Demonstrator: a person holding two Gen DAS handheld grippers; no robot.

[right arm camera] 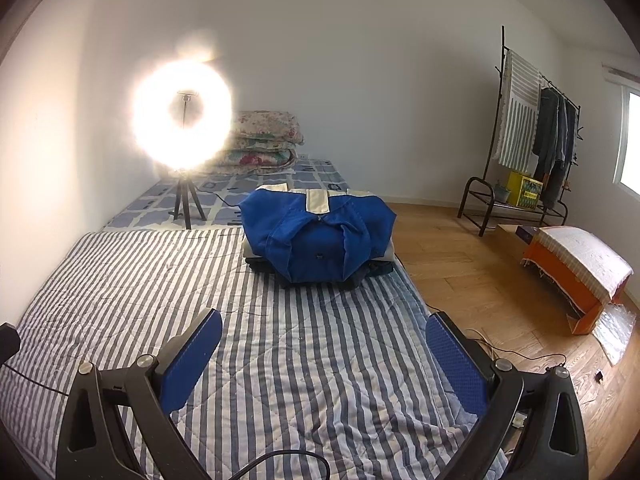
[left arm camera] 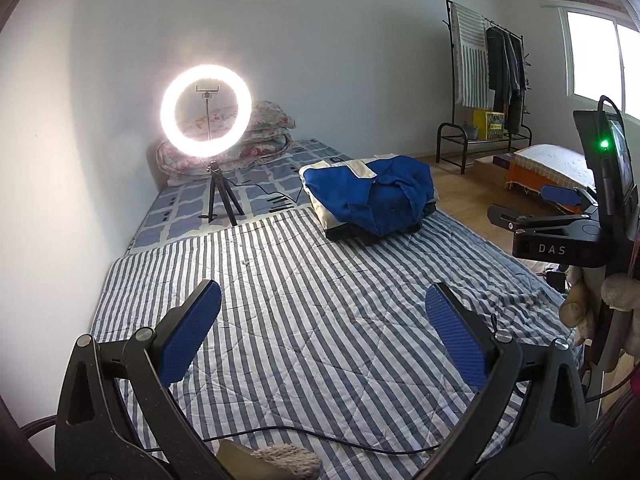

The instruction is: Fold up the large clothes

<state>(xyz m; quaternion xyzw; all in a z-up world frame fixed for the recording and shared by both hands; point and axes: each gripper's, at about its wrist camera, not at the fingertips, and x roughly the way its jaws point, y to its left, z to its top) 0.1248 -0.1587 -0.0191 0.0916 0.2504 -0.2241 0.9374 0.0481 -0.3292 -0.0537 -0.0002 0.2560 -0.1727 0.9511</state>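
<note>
Left gripper [left arm camera: 322, 298] and right gripper [right arm camera: 324, 330] gape empty over the striped quilt [right arm camera: 304, 360] — white walls, wooden floor [right arm camera: 480, 280].

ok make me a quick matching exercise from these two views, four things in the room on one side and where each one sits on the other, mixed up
Things:
1. blue garment
2. ring light
3. floral quilts
4. yellow box

Places:
A. stacked against the wall at the far end of the bed
B. on the bottom shelf of the clothes rack
C. on a tripod standing on the bed, left of the folded clothes
D. on top of the folded pile on the striped quilt

Pairs: 1-D, 2-C, 3-A, 4-B
</note>
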